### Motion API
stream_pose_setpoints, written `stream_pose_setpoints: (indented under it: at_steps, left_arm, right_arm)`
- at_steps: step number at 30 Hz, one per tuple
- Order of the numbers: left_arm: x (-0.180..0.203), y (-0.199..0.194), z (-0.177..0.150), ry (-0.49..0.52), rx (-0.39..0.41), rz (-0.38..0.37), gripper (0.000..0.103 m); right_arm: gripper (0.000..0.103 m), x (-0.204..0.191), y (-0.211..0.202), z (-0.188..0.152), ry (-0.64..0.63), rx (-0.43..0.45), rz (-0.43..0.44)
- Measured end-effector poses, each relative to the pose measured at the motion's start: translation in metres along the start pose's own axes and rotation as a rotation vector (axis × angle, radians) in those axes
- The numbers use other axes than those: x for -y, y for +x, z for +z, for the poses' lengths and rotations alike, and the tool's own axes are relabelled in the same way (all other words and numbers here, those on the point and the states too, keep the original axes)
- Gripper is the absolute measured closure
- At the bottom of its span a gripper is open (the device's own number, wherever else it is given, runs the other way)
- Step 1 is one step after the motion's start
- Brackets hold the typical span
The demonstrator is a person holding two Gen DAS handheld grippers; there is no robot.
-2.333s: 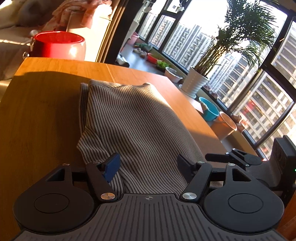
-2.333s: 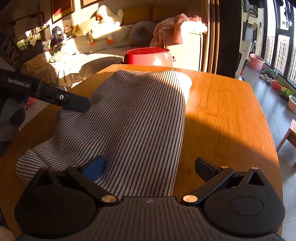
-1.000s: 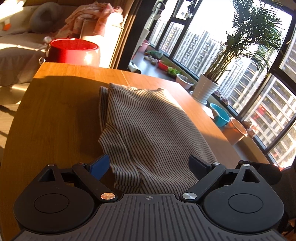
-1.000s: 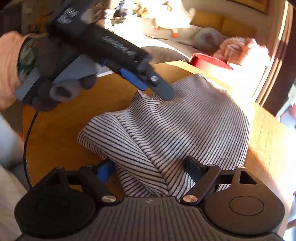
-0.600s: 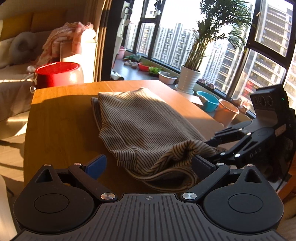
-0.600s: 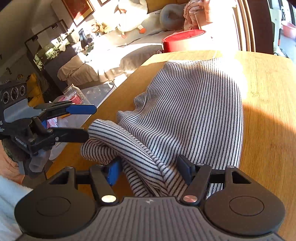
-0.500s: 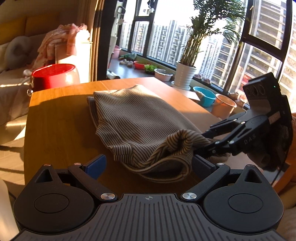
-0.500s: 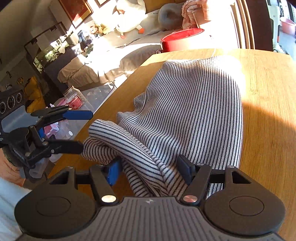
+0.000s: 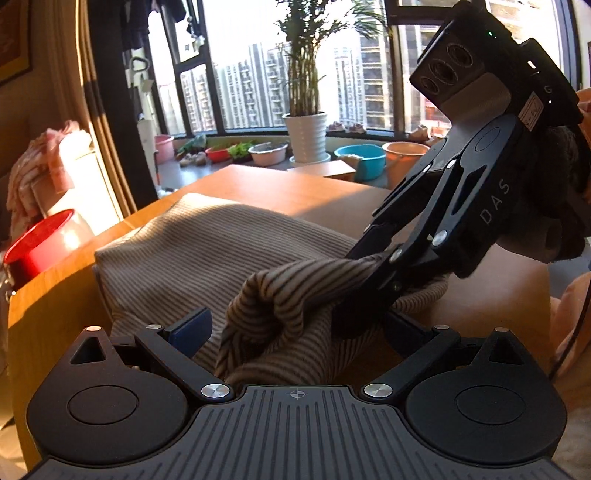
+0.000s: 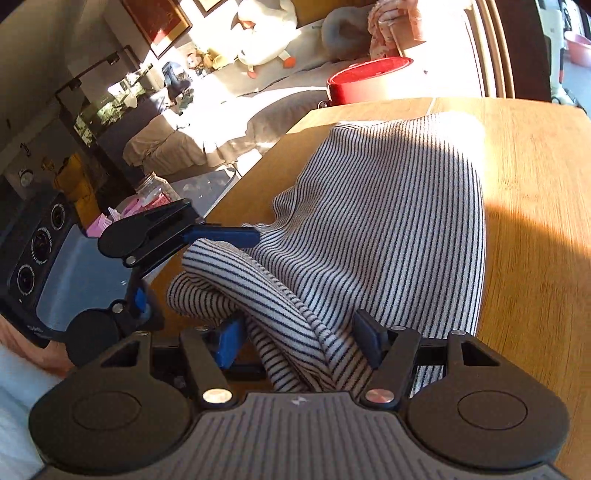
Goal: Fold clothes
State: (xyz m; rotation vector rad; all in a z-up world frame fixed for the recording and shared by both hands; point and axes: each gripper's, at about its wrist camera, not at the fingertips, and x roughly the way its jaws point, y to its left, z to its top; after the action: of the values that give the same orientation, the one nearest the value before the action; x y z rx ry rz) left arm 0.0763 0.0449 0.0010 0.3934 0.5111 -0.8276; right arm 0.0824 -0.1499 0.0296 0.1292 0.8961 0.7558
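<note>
A striped garment (image 9: 221, 251) (image 10: 388, 206) lies on the wooden table (image 9: 295, 188) (image 10: 535, 184), its near end gathered into a raised bunch. My right gripper (image 10: 299, 339) (image 9: 351, 288) has that bunch between its pads. Its jaws are closing and both pads press the cloth. My left gripper (image 9: 297, 325) (image 10: 199, 273) stands wide open at the bunch's left end. The striped fold lies between its fingers without being pinched. In the right wrist view one blue-padded left finger (image 10: 221, 232) reaches over the bunch. The other is partly hidden behind the cloth.
A red pot (image 9: 40, 243) (image 10: 369, 79) stands at the table's far end. Beyond the table are a potted plant (image 9: 306, 136), several basins by the window and a sofa with a plush toy (image 10: 266, 33). A gloved hand (image 9: 554, 221) holds the right gripper.
The right gripper gathered the garment's near end into a bunch and tightened on it. The left gripper left the cloth, rolled, and came in with its open fingers around the bunch.
</note>
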Motion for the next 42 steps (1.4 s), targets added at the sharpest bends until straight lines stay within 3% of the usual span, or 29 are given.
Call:
stream_pose_setpoints:
  at_steps: [4, 6, 10, 12, 14, 18, 22, 24, 26, 30, 33, 35, 37, 42]
  left_arm:
    - [0.002, 0.007, 0.006, -0.008, 0.051, -0.032, 0.004]
    - [-0.003, 0.007, 0.009, -0.062, 0.079, -0.053, 0.025]
    - [-0.021, 0.009, 0.013, -0.222, 0.078, -0.1, 0.04]
    - [-0.03, 0.011, 0.013, -0.302, 0.068, -0.115, 0.04]
    - [-0.039, 0.013, 0.014, -0.38, 0.059, -0.129, 0.04]
    - [-0.057, 0.018, 0.015, -0.495, 0.035, -0.123, 0.042]
    - [-0.063, 0.019, 0.008, -0.521, -0.017, -0.122, 0.042]
    - [-0.061, 0.013, 0.004, -0.512, -0.035, -0.122, 0.038]
    - [-0.059, 0.0, -0.002, -0.502, -0.035, -0.099, 0.033]
    - [-0.065, -0.029, -0.008, -0.511, 0.007, -0.032, 0.02]
    - [-0.069, -0.046, -0.012, -0.503, 0.03, 0.011, 0.017]
    - [-0.07, -0.055, -0.014, -0.498, 0.038, 0.021, 0.014]
    - [-0.067, -0.066, -0.018, -0.474, 0.045, 0.019, 0.011]
    - [-0.052, -0.074, -0.022, -0.345, 0.035, -0.015, 0.008]
  right_arm:
    - [0.039, -0.013, -0.012, -0.002, -0.082, 0.02, -0.056]
    - [0.034, -0.014, -0.026, -0.003, -0.087, 0.065, -0.106]
    - [0.024, -0.011, -0.066, -0.005, -0.132, 0.175, -0.234]
    - [0.017, -0.013, -0.08, -0.01, -0.182, 0.199, -0.302]
    - [0.017, -0.016, -0.084, -0.02, -0.234, 0.182, -0.34]
    - [0.017, -0.033, -0.072, -0.047, -0.408, 0.094, -0.327]
    - [0.017, -0.059, -0.056, -0.061, -0.588, 0.064, -0.301]
    - [0.018, -0.063, -0.052, -0.055, -0.581, 0.1, -0.289]
    - [0.029, -0.062, -0.05, -0.047, -0.546, 0.118, -0.248]
    - [0.029, -0.074, -0.026, -0.05, -0.597, 0.037, -0.139]
    - [0.022, -0.086, -0.003, -0.063, -0.715, -0.006, -0.174]
    - [0.023, -0.091, 0.006, -0.069, -0.775, -0.003, -0.21]
    - [0.044, -0.09, 0.009, -0.059, -0.7, -0.012, -0.238]
    - [0.058, -0.037, -0.003, -0.012, -0.157, -0.047, -0.06]
